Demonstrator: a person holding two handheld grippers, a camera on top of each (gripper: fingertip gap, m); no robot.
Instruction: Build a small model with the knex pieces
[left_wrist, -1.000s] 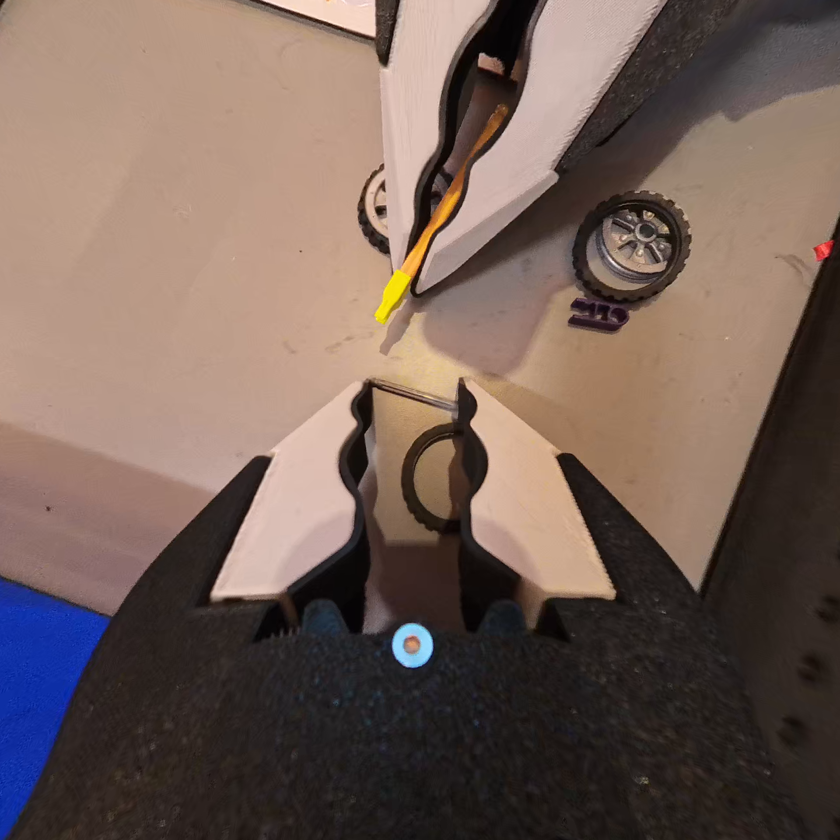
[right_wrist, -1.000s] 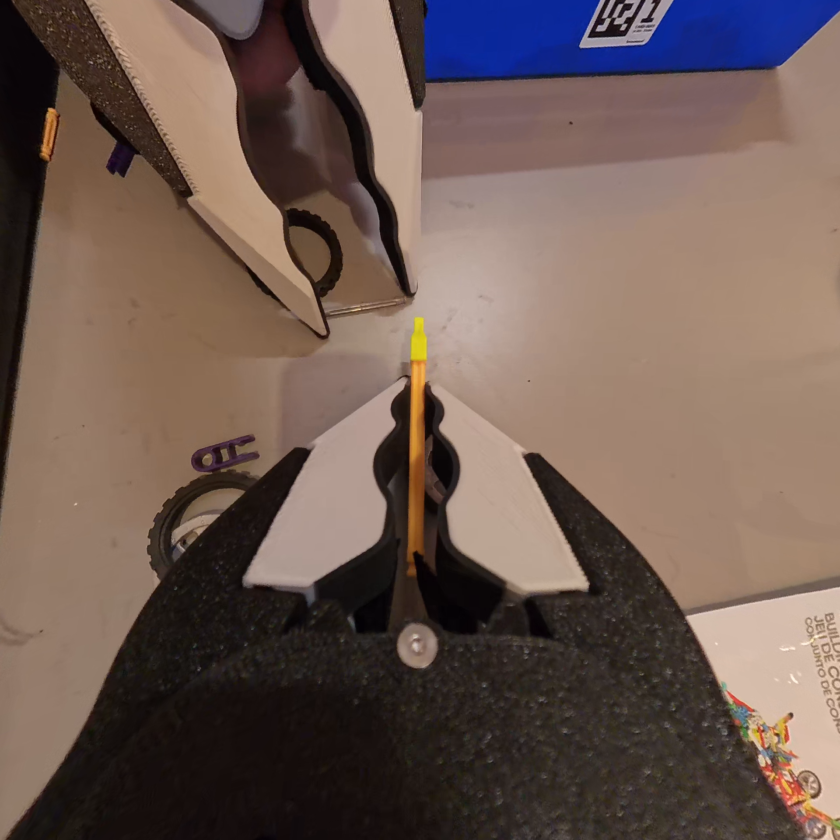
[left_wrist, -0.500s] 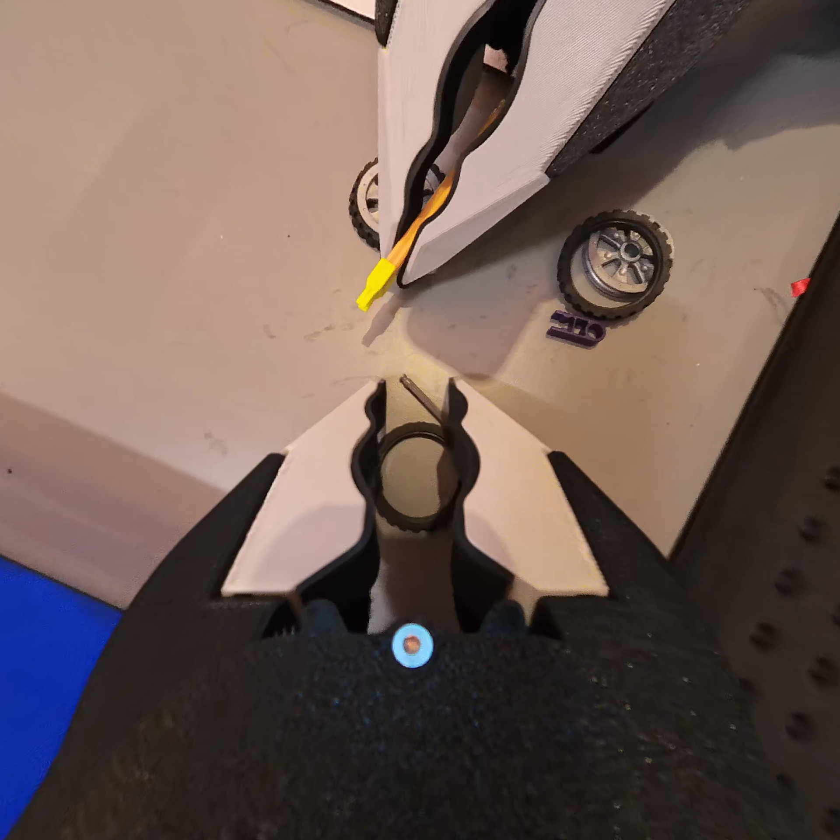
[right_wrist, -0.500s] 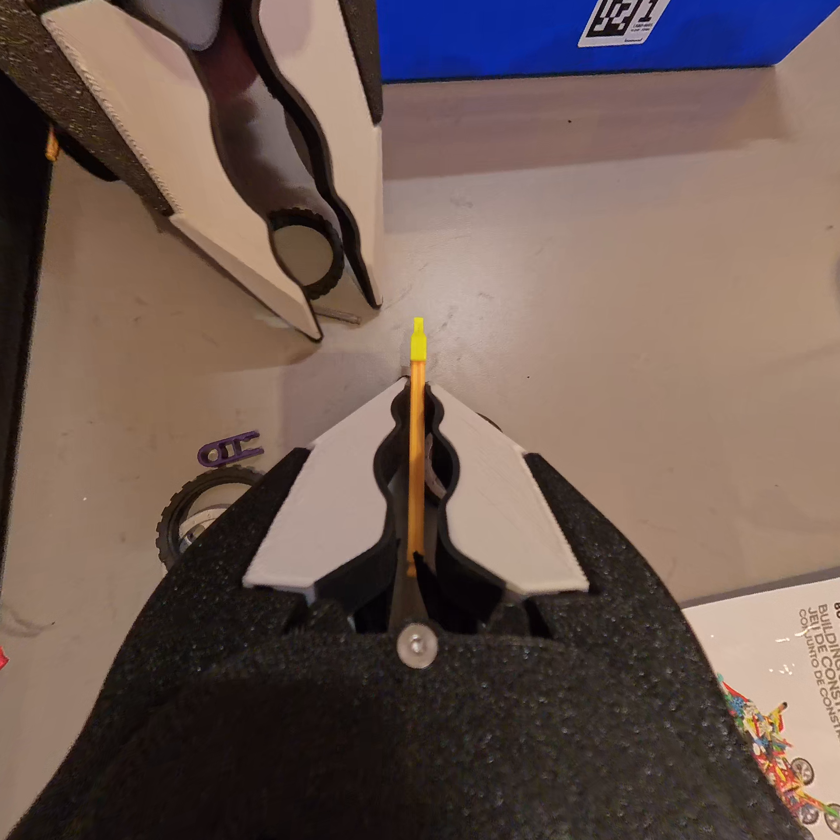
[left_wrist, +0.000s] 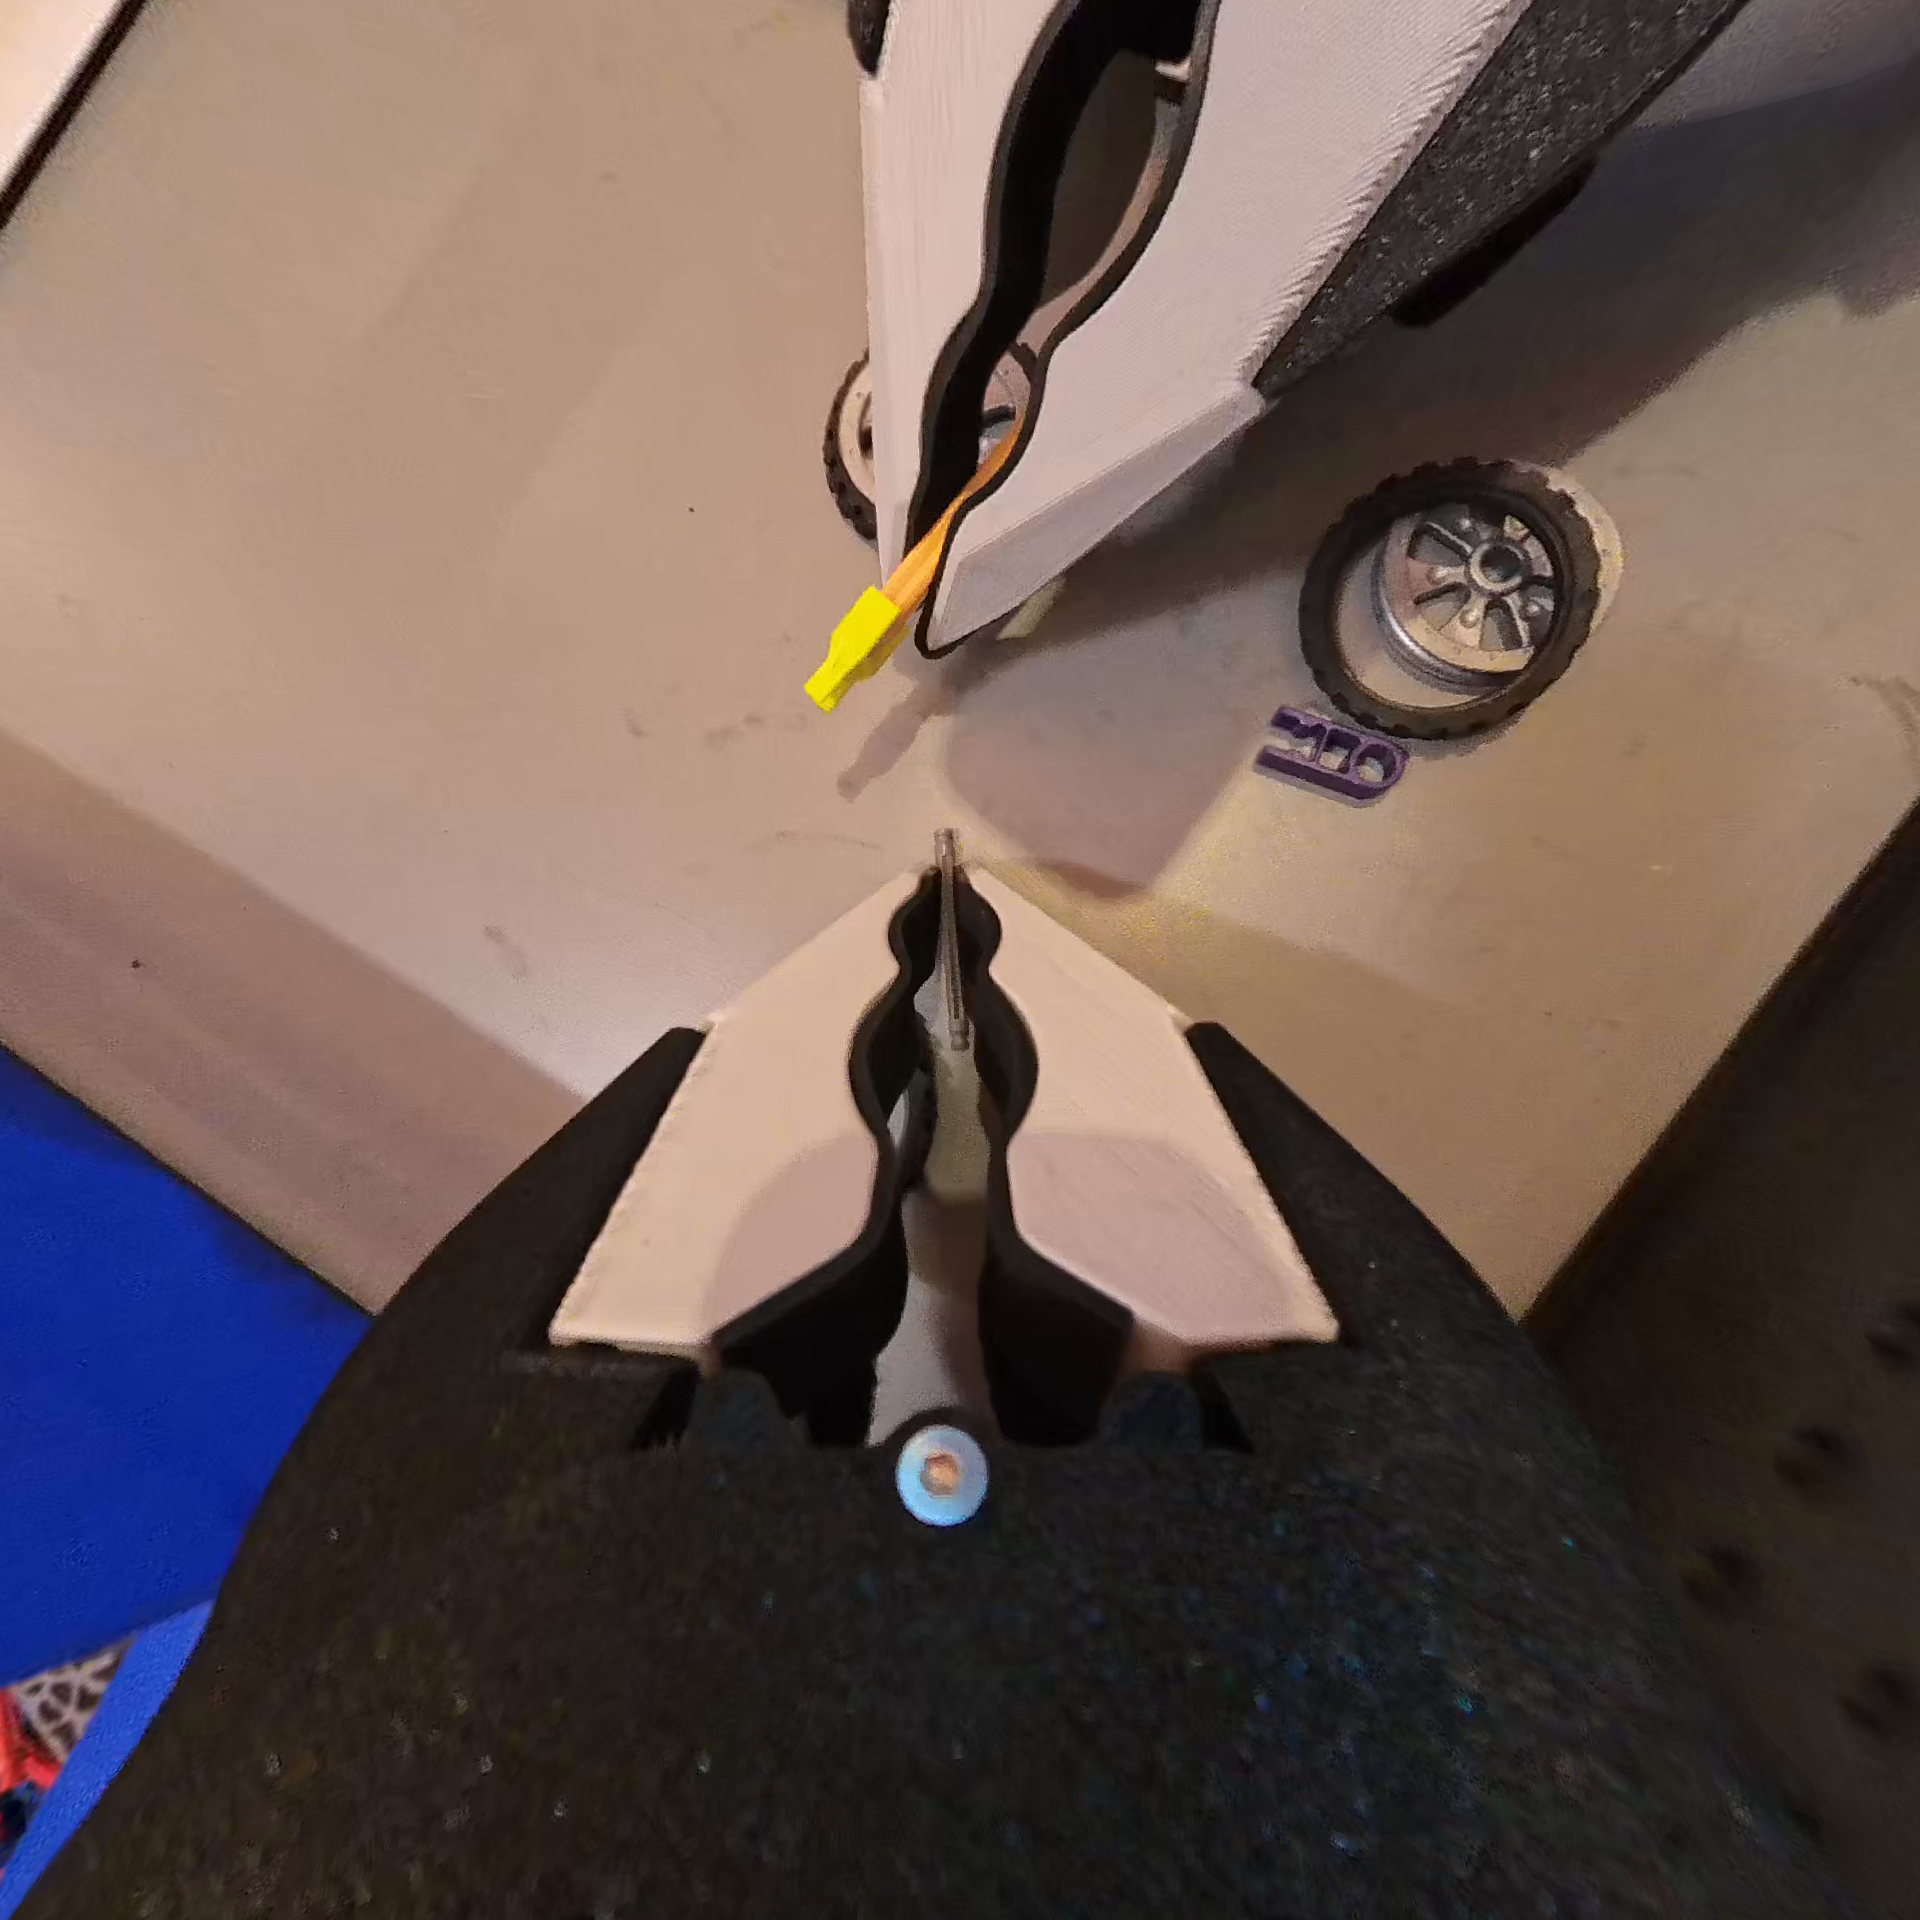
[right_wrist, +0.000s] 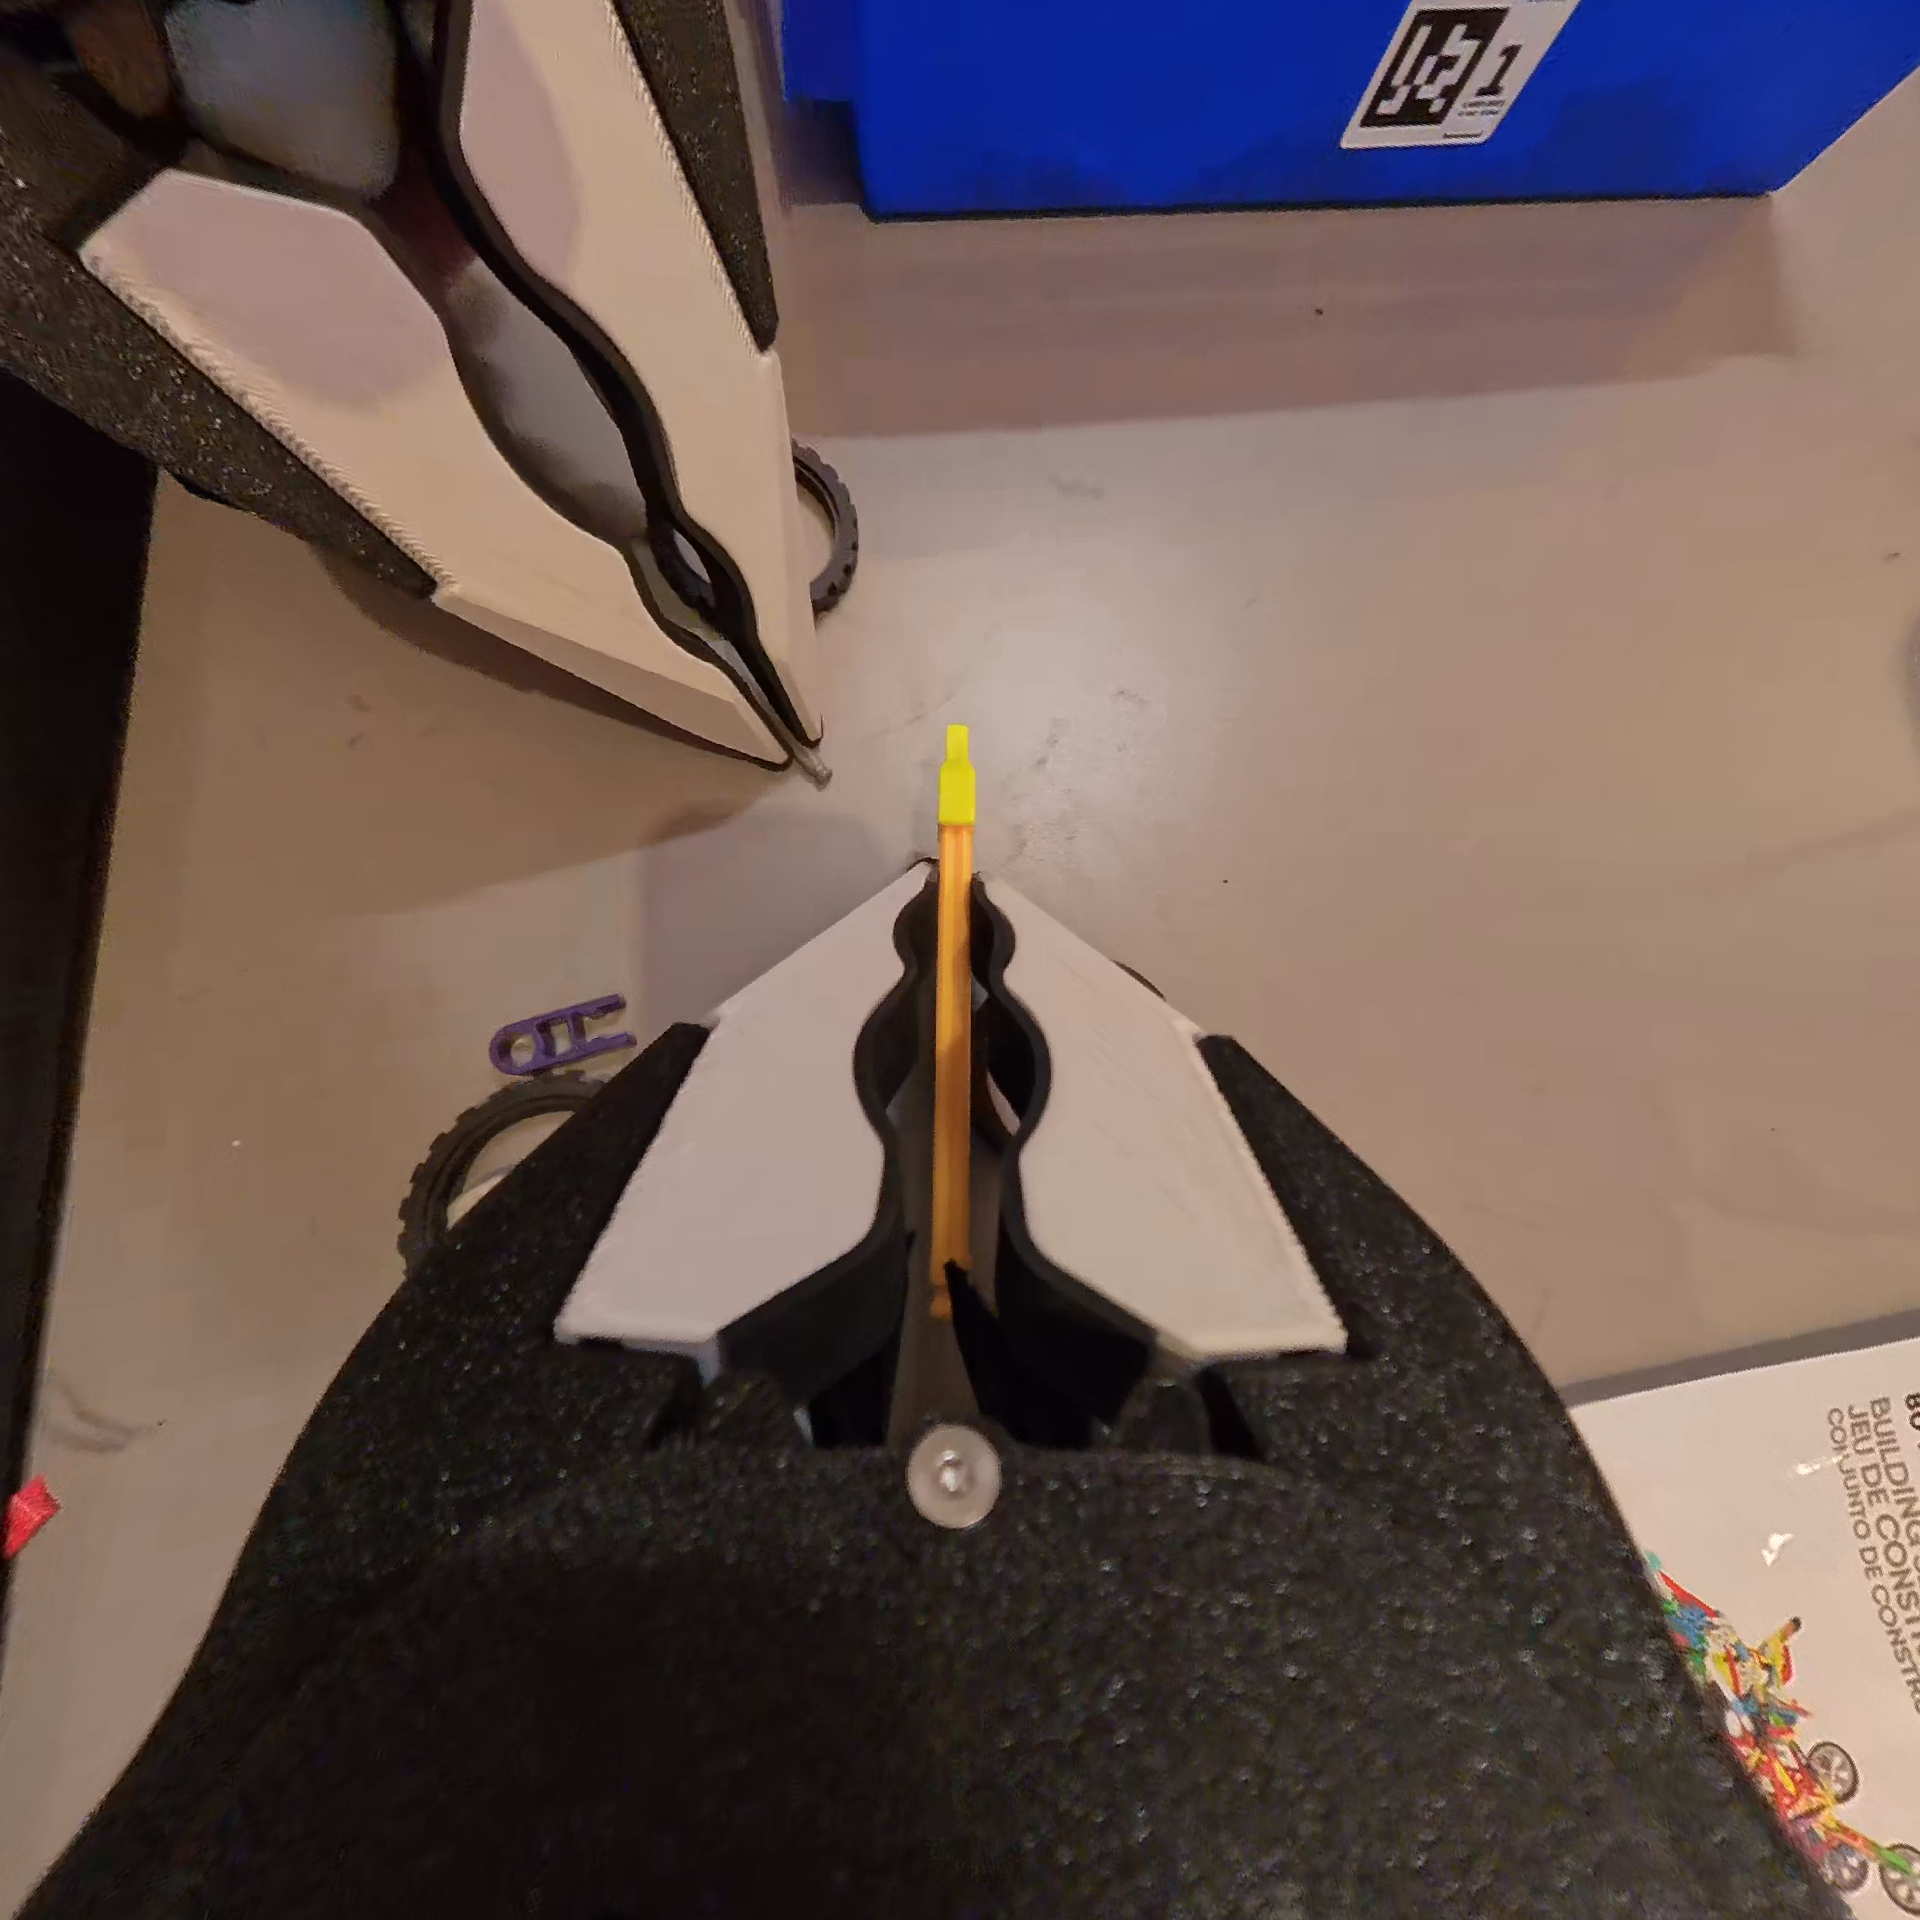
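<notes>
My left gripper (left_wrist: 940, 883) is shut on a thin grey metal pin (left_wrist: 950, 956) that points forward past the fingertips. It also shows in the right wrist view (right_wrist: 795, 743), with the pin's tip (right_wrist: 819, 771) sticking out. My right gripper (right_wrist: 951, 878) is shut on an orange rod (right_wrist: 953, 1039) with a yellow tip (right_wrist: 956, 779). In the left wrist view the right gripper (left_wrist: 914, 613) hangs just ahead, with the yellow tip (left_wrist: 852, 655) aimed down and left. The two tips are a short way apart above the beige table (left_wrist: 416, 520). A black tyre ring (right_wrist: 831, 530) lies beside the left gripper.
A spoked wheel (left_wrist: 1455, 597) and a purple connector (left_wrist: 1330, 769) lie to the right, and another wheel (left_wrist: 847, 457) lies partly behind the right gripper. A blue box (right_wrist: 1299, 94) stands at the back. A printed booklet (right_wrist: 1766, 1558) lies front right, a black mat (left_wrist: 1766, 1143) along the side. The gap from one gripper's tips to the other's is roughly 5 cm.
My left gripper has closed on the grey pin, which turned from lying crosswise to pointing forward. The tyre ring is no longer between its fingers. The right gripper stayed shut on the rod.
</notes>
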